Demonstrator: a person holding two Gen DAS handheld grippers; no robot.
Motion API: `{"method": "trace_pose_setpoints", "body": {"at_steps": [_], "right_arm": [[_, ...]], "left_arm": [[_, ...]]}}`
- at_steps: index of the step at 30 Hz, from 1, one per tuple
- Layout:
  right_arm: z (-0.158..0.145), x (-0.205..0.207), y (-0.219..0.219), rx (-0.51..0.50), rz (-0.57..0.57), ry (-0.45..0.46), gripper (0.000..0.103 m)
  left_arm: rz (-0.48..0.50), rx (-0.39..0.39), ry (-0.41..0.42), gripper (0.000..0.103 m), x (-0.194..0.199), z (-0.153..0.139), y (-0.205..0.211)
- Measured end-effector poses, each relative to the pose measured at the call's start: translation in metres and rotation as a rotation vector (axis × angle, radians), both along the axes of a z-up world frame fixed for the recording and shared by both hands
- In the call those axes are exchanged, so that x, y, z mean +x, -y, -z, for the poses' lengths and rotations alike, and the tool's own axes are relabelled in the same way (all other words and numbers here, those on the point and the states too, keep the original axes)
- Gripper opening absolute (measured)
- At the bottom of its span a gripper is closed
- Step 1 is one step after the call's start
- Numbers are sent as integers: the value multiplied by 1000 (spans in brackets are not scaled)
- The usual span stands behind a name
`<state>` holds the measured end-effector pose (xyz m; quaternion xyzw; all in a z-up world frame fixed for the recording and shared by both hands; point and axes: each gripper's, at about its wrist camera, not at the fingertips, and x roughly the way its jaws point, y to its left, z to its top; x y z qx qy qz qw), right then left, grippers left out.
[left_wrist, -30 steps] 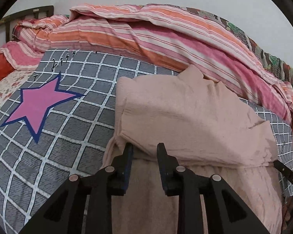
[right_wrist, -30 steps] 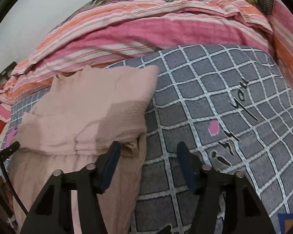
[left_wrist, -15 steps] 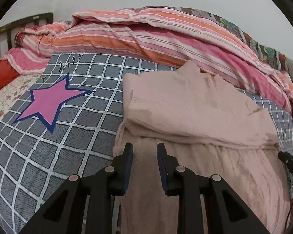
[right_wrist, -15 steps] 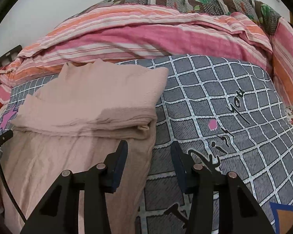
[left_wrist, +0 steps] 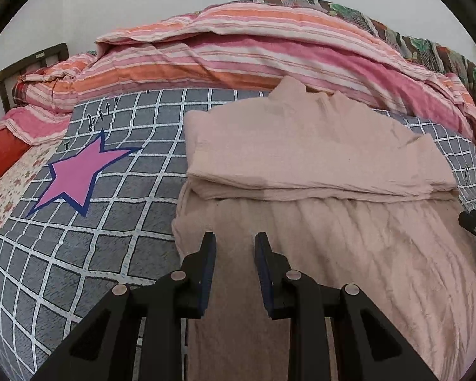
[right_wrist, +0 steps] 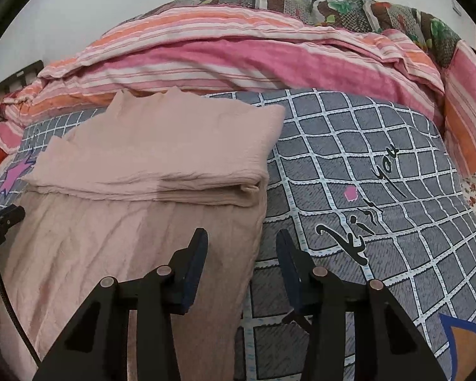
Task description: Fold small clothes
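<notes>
A rumpled pink, orange and white striped quilt [left_wrist: 269, 60] is heaped along the far side of the bed, its edge just behind the far end of the pale pink crinkled cotton garment [left_wrist: 317, 165]. The garment lies on a grey blanket with a white grid [right_wrist: 365, 165]; its far part is folded back into a flat stack, and its near part is spread toward the cameras. A pink star with a blue outline [left_wrist: 79, 174] is printed to the left, black script [right_wrist: 365, 209] to the right. A dark headboard [left_wrist: 3, 89] shows far left, perhaps wooden. No containers are visible.

The left gripper [left_wrist: 234, 241] hangs over the garment's near left part, jaws slightly apart, holding nothing. The right gripper [right_wrist: 241, 238] straddles the garment's right edge, jaws wide apart and empty.
</notes>
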<state>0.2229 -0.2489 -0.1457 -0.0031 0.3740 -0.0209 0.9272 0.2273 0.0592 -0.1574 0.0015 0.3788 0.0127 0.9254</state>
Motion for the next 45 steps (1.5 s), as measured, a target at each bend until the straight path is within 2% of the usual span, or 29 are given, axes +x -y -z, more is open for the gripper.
{"method": "trace_pose_setpoints", "body": {"at_steps": [6, 45], "right_arm": [[5, 3, 1, 1, 3, -22, 45], [6, 5, 0, -22, -9, -24, 46]], "left_arm": [[7, -15, -4, 30, 1, 1, -1], [8, -15, -5, 31, 1, 2, -1]]}}
